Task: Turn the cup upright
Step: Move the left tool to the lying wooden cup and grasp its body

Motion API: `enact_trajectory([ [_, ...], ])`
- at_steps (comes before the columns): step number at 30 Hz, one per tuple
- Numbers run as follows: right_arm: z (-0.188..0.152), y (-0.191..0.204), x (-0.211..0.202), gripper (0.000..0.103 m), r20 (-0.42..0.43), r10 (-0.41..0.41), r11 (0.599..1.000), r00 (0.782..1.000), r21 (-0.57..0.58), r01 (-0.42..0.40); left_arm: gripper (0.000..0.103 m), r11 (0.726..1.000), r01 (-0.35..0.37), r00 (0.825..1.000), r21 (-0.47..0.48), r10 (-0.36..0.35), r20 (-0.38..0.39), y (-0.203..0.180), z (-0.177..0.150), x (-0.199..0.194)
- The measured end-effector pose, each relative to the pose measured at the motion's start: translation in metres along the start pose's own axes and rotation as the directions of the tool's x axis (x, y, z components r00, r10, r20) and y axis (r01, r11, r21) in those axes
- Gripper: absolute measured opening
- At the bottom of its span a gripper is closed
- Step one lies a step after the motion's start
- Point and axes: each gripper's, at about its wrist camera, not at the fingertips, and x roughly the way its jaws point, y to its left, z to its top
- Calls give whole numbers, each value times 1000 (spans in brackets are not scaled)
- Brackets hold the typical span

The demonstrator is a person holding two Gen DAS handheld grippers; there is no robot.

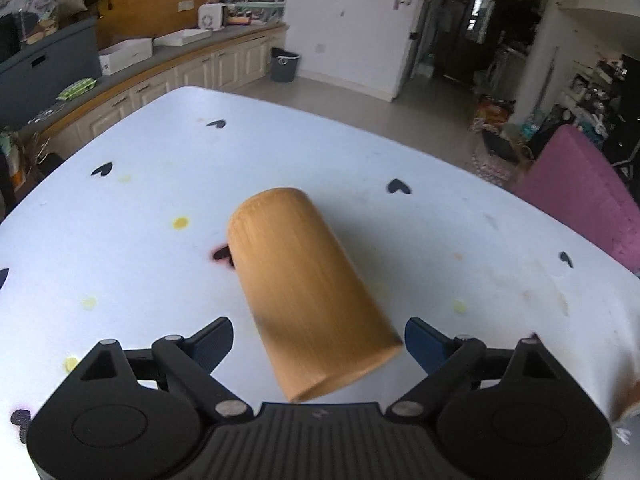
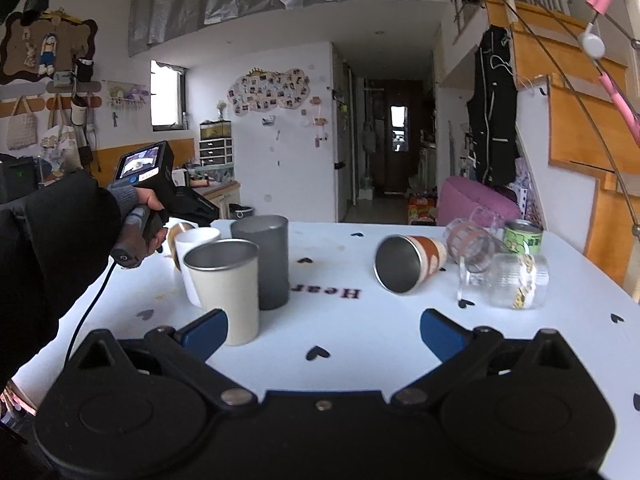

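A bamboo-coloured cup (image 1: 308, 292) lies on its side on the white table (image 1: 120, 240), closed base pointing away, mouth towards my left gripper (image 1: 319, 340). That gripper is open, its blue-padded jaws either side of the cup's wide end, not touching it. My right gripper (image 2: 324, 336) is open and empty above the table's near edge. In the right wrist view a metal cup with an orange-patterned sleeve (image 2: 408, 262) lies on its side, mouth towards me. A sliver of the bamboo cup (image 2: 175, 240) shows behind the left hand.
Upright cups stand at the left in the right wrist view: a cream metal cup (image 2: 226, 288), a grey cup (image 2: 266, 260), a white cup (image 2: 192, 252). Glass cups (image 2: 476, 248) and a green can (image 2: 522, 238) sit at the right. A pink seat (image 1: 580, 196) stands beyond the table.
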Motion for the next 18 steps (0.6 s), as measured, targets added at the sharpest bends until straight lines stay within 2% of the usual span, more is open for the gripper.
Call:
enact_trajectory([
  [4,-1,-4,2,103,-5,-5,1000,1000,11,5,79,998,60,998,-29,-60,1,4,-2,0],
  [9,-1,-2,3,103,-14,7,1000,1000,13,-7,74,997,74,997,35,-75,21,7,-9,-10],
  [12,-1,0,4,103,-10,18,1000,1000,10,-18,70,993,92,995,71,-95,30,20,-16,-21],
  [18,1,8,7,103,-9,56,998,998,9,-56,69,984,116,992,133,-122,38,52,-40,-47],
])
